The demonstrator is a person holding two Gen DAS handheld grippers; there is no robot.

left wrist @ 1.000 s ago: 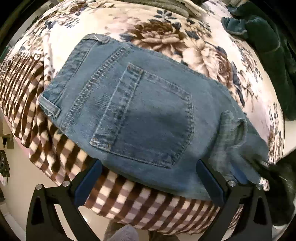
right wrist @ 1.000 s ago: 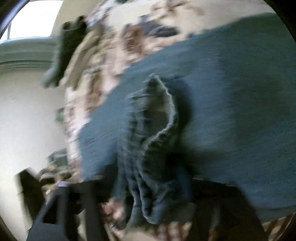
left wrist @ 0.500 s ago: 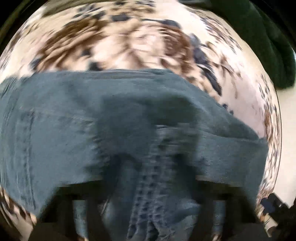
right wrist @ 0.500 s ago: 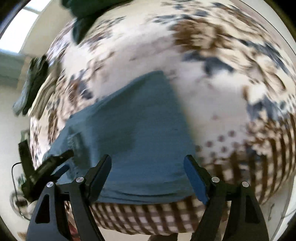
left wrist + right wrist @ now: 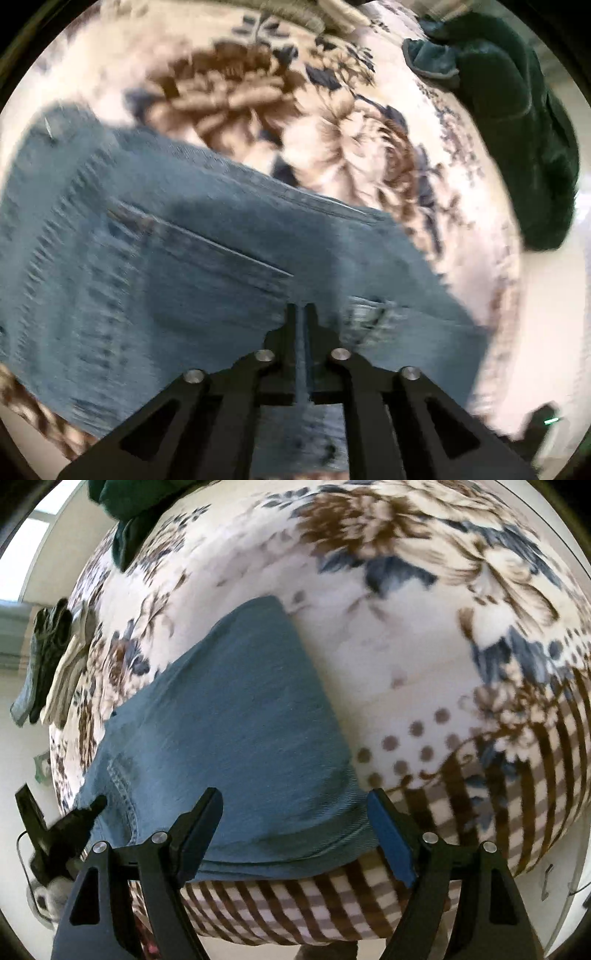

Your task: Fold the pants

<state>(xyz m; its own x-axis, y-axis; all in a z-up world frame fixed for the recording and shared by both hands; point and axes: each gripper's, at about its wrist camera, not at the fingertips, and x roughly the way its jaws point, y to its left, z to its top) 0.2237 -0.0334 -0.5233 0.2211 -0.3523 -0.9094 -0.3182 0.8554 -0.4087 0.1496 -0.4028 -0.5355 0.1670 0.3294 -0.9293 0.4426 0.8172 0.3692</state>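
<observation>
Mid-fold, judging by the layout: the blue denim pants [image 5: 207, 266] lie as a compact block with the back pocket up, on the floral-and-plaid fleece blanket [image 5: 332, 147] near its near edge. The left gripper [image 5: 302, 317] has its fingers pressed together with a thin strip of denim between them, so it's clamped on the pants at the near edge, by a raised bit of denim just right of the tips. The right gripper [image 5: 295, 834] is spread wide, holding nothing, straddling the near folded edge of the pants in the right wrist view. Next move probably needs the right claw to close on that edge, then both lift and carry the fabric over together without dragging the layers apart. No containers in view; only a dark green garment [image 5: 517, 122] heaped far right on the blanket.
</observation>
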